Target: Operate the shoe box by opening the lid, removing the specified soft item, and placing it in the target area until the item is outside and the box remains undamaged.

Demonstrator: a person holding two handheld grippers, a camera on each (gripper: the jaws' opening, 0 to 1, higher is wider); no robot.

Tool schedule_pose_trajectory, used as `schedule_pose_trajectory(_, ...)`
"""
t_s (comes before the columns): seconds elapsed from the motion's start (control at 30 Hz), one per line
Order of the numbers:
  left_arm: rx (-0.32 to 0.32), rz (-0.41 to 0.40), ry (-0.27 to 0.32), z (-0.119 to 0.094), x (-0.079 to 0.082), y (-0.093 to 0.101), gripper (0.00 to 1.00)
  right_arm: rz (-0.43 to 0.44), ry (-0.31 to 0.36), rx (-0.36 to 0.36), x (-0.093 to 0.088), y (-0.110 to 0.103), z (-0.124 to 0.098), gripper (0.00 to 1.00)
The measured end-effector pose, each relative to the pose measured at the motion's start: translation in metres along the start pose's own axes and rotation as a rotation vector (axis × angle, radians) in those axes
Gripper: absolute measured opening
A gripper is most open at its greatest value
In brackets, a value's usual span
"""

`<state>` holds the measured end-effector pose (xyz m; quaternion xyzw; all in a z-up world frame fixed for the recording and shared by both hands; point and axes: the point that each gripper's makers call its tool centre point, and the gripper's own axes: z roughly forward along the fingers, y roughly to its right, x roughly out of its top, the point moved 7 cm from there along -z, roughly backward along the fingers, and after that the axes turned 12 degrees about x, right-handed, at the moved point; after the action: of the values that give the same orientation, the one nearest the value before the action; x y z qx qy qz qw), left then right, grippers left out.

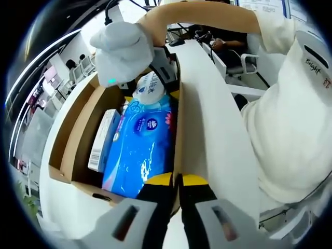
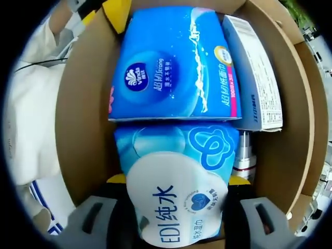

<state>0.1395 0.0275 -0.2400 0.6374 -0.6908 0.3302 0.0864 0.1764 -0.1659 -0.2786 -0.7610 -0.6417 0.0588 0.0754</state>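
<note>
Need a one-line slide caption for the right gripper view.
Right hand-held gripper clamps a wet-wipes pack inside the open shoe box, beside a blue tissue pack.

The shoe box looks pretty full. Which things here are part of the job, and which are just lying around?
Part of the job:
- shoe box, open
- wet wipes pack, between the right gripper's jaws
- left gripper, shut on the box wall

Just there:
- blue tissue pack
- white carton
- small bottle
- white table

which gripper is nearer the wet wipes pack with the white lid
Right. The right gripper has its jaws on either side of the wet wipes pack inside the box. The left gripper sits at the box's near edge, beyond the blue tissue pack.
</note>
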Motion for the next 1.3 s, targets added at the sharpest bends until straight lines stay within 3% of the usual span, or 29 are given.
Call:
schedule_pose_trajectory(0.6, -0.004, 0.003, -0.007, 0.0, 0.001, 0.001, 0.03, -0.005, 0.038, 0.001, -0.005, 0.005, 0.0, 0.69)
schedule_pose_trajectory(0.7, 0.001, -0.005, -0.005, 0.0, 0.001, 0.0, 0.03, -0.013, -0.016, 0.014, 0.0, 0.018, -0.002, 0.66)
schedule_pose_trajectory(0.83, 0.009, 0.015, 0.007, 0.0, 0.0, 0.001, 0.03, -0.016, -0.024, -0.01, -0.001, 0.005, 0.0, 0.66)
schedule_pose_trajectory(1.2, -0.019, -0.002, -0.008, 0.0, 0.002, 0.001, 0.02, -0.031, 0.021, -0.008, -0.008, -0.013, -0.01, 0.65)
schedule_pose_trajectory(1.3, -0.024, 0.001, -0.003, 0.0, 0.002, 0.0, 0.02, -0.058, 0.075, -0.061, -0.007, -0.008, -0.015, 0.65)
